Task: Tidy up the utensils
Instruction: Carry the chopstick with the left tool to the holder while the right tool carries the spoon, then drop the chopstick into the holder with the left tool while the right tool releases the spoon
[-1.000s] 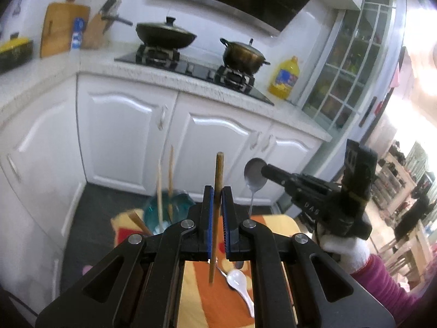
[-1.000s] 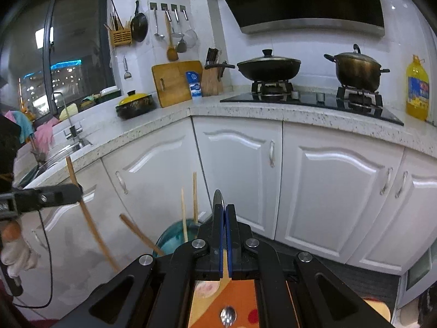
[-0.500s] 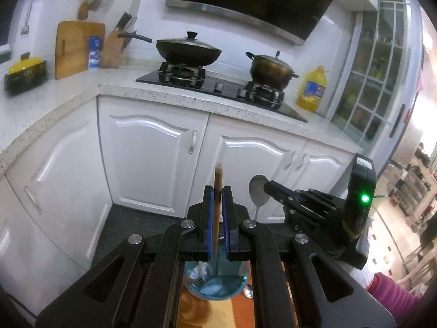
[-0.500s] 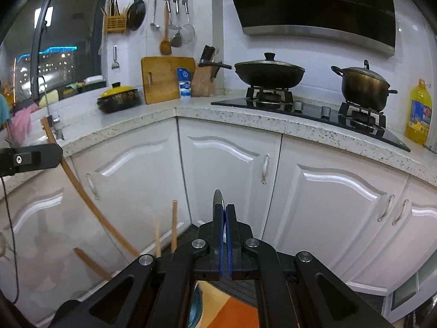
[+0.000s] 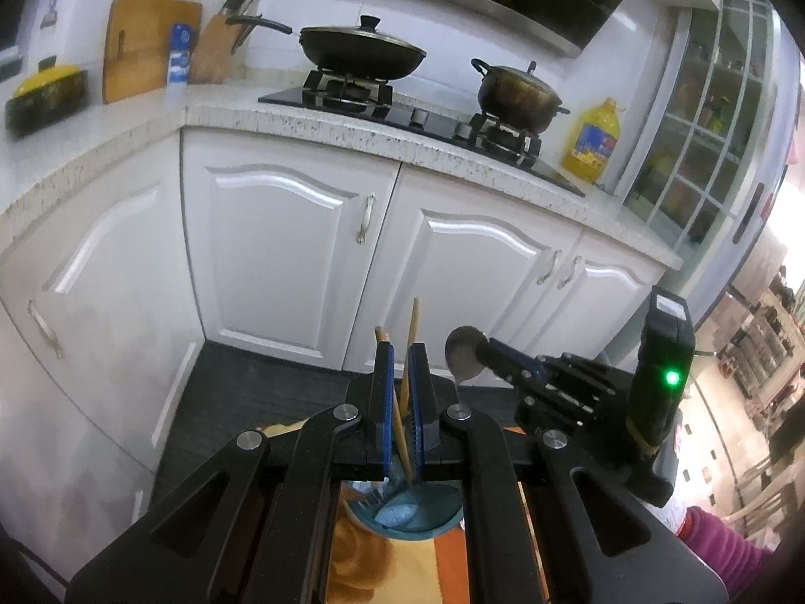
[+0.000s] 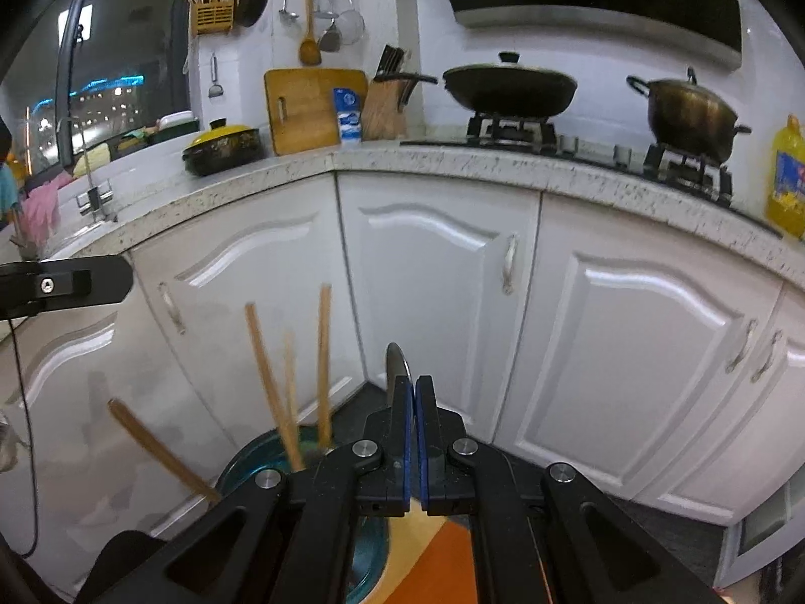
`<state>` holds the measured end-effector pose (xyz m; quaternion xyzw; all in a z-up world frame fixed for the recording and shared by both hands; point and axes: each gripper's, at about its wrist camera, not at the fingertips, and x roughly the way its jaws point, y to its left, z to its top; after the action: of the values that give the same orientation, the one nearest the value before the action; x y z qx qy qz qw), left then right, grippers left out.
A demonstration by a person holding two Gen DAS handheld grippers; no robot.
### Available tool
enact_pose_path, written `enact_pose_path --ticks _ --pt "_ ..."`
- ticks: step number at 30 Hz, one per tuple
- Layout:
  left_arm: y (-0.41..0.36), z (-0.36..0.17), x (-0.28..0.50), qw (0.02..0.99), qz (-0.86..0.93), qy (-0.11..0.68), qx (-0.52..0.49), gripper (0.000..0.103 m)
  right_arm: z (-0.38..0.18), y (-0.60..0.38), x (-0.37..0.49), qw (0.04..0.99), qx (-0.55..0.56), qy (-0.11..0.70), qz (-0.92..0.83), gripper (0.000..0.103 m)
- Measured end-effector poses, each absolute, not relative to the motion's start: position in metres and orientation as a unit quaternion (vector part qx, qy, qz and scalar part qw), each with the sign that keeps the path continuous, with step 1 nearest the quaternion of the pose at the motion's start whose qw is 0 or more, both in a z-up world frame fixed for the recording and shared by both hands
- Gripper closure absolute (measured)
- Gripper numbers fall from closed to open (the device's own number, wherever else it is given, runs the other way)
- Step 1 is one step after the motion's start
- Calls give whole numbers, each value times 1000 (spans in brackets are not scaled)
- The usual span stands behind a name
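Chopsticks first: a second ago my left hand-held gripper [image 5: 400, 392] carried its wooden stick high above the patterned cloth [image 5: 443, 574], well short of the teal holder [image 5: 402, 513]. Now the holder sits directly under that gripper, and the wooden stick [image 5: 400, 420] runs down between the narrow blue pads toward the holder's mouth. The pads are nearly together and clamped on the stick, so I judge it is not let go yet.

Other wooden utensils [image 6: 282, 392] already lean in the holder, seen blurred from the right wrist camera, where the holder [image 6: 261, 458] has come up closer and lower left in view than before.

My right hand-held gripper [image 6: 413, 392] is fully closed on the metal spoon [image 5: 465, 355], whose bowl pokes out past the tips; the left view shows it hovering just right of the left gripper, beside the holder and above it.

Both tools have dropped toward the holder, so I read this as the insertion stage: the stick goes in first, with the spoon waiting its turn. Care is needed so the stick clears the ones already standing inside.
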<state>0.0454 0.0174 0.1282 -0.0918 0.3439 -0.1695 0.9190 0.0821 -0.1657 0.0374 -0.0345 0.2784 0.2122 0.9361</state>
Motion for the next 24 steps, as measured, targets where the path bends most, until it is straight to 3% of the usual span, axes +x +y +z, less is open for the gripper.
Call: enact_pose_path --ticks 5,7,11,24 --pt "14 119 38 916 -164 354 -95 97 34 -171 77 928 -20 294 228 101" --pt "14 115 35 913 -162 360 -103 89 33 -174 75 923 -6 302 239 101" --pt "15 112 28 912 -157 361 -111 70 32 -181 67 921 5 307 240 82" --pt "-6 113 3 926 -140 343 -67 63 29 -196 36 915 23 329 233 78"
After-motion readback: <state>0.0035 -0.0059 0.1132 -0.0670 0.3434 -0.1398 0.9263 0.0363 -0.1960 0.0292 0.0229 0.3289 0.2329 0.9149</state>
